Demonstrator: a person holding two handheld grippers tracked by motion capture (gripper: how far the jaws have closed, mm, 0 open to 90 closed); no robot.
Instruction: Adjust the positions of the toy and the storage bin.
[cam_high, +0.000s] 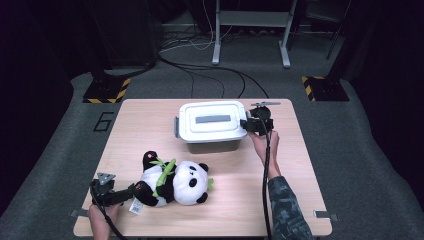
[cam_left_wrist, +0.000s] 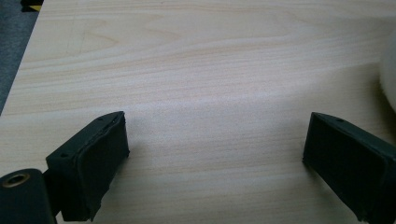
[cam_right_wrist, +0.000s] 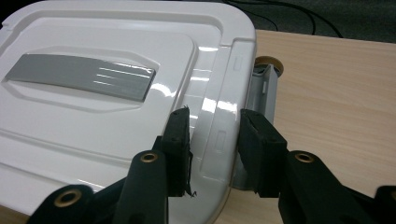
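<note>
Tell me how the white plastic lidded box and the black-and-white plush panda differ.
The white plastic lidded box is hard, glossy and rectangular; the black-and-white plush panda is soft, rounded and fuzzy. The box stands upright with the right gripper shut on its lid's edge; the panda lies on its side beside the open left gripper. Both rest on the wooden table.

White lidded box (cam_high: 212, 125), grey strip on lid, closed, upright at surface's 12 o'clock; panda plush (cam_high: 175, 182) lying at 7 o'clock.

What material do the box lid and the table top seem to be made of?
The box lid looks like glossy white moulded plastic: bright reflections, pressed ridges. The table top looks like pale wood or a wood-pattern laminate, matt, with grain lines; which one is unclear.
</note>
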